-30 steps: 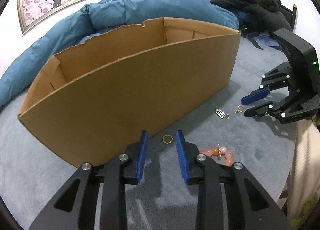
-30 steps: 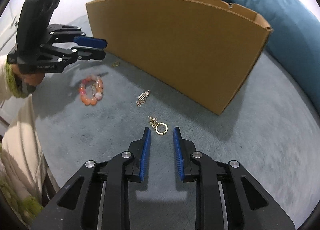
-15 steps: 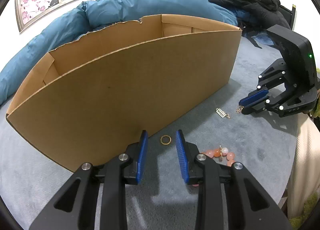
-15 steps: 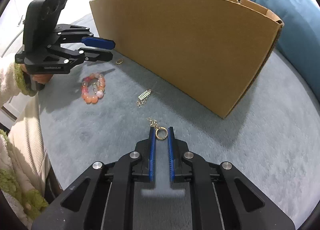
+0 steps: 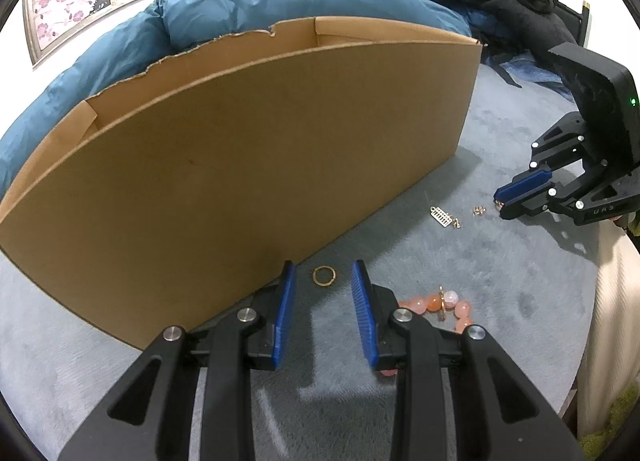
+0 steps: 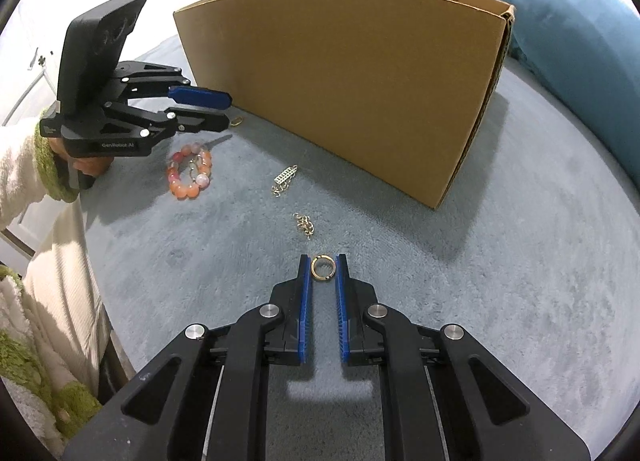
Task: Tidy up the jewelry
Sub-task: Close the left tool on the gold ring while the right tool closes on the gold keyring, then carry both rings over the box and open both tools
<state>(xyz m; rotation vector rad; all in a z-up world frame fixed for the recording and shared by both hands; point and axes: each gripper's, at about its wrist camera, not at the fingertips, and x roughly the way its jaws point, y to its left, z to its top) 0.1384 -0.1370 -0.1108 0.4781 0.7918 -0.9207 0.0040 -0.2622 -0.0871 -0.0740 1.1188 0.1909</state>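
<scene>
right gripper (image 6: 323,261) narrowly closed, left gripper (image 5: 323,269) parted, both downward

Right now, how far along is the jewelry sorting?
Done: nothing visibly; the cardboard box's floor is hidden. In hand: the right gripper, whose jaws have just been closing, pinches a gold ring. Left: a second ring ahead of the open left gripper, the bead bracelet, ladder charm and small chain lie on the grey blanket.

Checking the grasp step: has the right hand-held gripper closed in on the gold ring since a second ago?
Yes. The right hand-held gripper has narrowed its jaws until the pads flank the gold ring, which stays lying just below the small chain.
</scene>
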